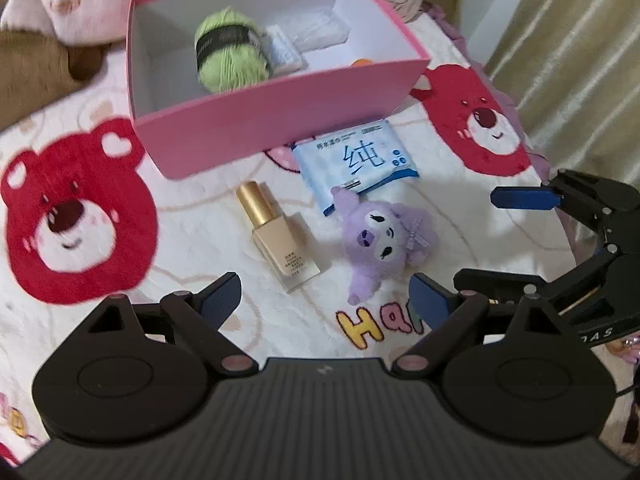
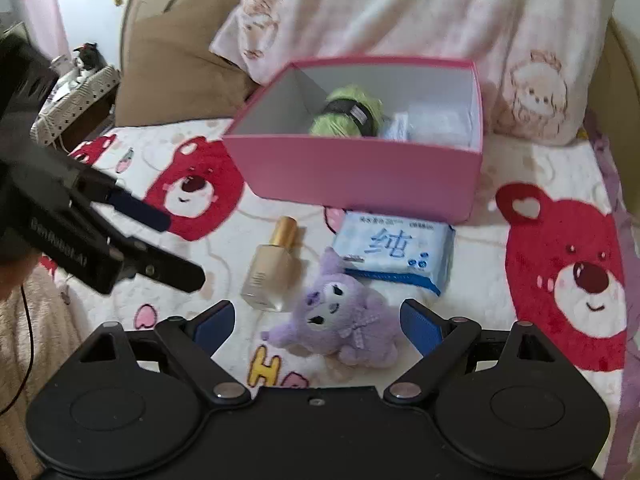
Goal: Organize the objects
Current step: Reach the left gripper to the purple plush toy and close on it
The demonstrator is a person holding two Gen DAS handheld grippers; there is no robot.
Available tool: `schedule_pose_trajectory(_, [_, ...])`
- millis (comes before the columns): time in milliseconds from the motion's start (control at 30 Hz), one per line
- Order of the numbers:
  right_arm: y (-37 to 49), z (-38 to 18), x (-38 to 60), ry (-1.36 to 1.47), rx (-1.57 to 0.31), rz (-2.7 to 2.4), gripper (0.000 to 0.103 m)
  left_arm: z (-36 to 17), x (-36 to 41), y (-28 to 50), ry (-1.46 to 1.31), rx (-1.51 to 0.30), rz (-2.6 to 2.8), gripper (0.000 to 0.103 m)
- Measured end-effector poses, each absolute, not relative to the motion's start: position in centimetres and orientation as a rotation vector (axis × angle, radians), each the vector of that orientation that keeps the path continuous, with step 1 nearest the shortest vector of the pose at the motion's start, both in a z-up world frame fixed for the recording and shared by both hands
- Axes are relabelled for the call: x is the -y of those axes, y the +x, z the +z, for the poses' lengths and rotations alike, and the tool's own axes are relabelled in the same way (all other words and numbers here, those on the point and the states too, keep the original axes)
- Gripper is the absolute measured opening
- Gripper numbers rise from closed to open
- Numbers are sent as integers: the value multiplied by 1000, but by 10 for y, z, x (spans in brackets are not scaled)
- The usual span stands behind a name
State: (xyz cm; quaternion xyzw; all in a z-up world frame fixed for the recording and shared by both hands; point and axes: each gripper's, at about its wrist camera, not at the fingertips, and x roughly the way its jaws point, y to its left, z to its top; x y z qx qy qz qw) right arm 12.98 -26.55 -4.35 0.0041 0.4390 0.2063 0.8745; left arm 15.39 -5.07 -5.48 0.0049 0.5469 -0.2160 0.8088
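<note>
This is a home, most likely a bedroom. Everything lies on a bed covered by a fluffy white blanket printed with red cartoon bears, and a pale pink pillow with a bear print leans against a tan padded headboard behind it. Striped beige curtains hang at one side. Personal things sit on the blanket: a pink box holding green yarn, a purple plush toy, a cosmetic bottle and a blue tissue pack
</note>
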Motion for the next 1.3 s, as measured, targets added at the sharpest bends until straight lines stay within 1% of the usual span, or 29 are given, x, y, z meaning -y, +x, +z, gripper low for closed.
schedule_pose_trajectory(100, [142,-62,271,69,-961,397,92,-72,52,158,-41,-1154,-465,90])
schedule_pose_trajectory(167, [150,-79,278,161,-999,363,92,-81,54,159,-68,-1126,-474,90])
schedule_pose_trajectory(267, [156,-109,286,329,-1053,297,92,-94,56,161,-119,-1085,-486,80])
schedule_pose_trajectory(300, [156,-116,287,359,-1079,286,92,-97,56,161,-132,-1068,-499,75])
schedule_pose_trajectory(333, [156,-119,286,356,-1091,281,92,-100,56,162,-143,-1055,-506,70])
schedule_pose_trajectory(400, [154,-119,282,322,-1073,267,92,-107,57,165,-176,-1040,-517,63])
schedule_pose_trajectory(500, [153,-123,277,327,-1082,293,92,-119,61,165,-215,-1041,-560,56])
schedule_pose_trajectory(700, [154,-128,250,135,-1079,251,92,-141,77,163,-217,-1039,-576,49])
schedule_pose_trajectory(767, [156,-132,247,113,-1080,237,92,-147,78,161,-208,-1038,-566,44])
schedule_pose_trajectory(800, [158,-134,248,115,-1085,227,92,-150,79,161,-210,-1037,-560,38])
schedule_pose_trajectory(900, [162,-140,252,143,-1108,221,92,-157,74,161,-263,-1031,-561,33])
schedule_pose_trajectory(1000, [161,-139,249,126,-1097,228,92,-158,73,160,-275,-1023,-567,32])
schedule_pose_trajectory(1167, [152,-135,239,40,-1041,240,87,-163,69,161,-330,-1027,-576,32])
schedule_pose_trajectory(1233, [151,-135,237,19,-1031,243,86,-167,69,163,-334,-1044,-576,39])
schedule_pose_trajectory(1267, [152,-136,236,9,-1032,242,86,-169,71,163,-328,-1052,-572,39])
schedule_pose_trajectory(1300, [152,-137,236,4,-1038,238,86,-170,72,163,-324,-1058,-564,42])
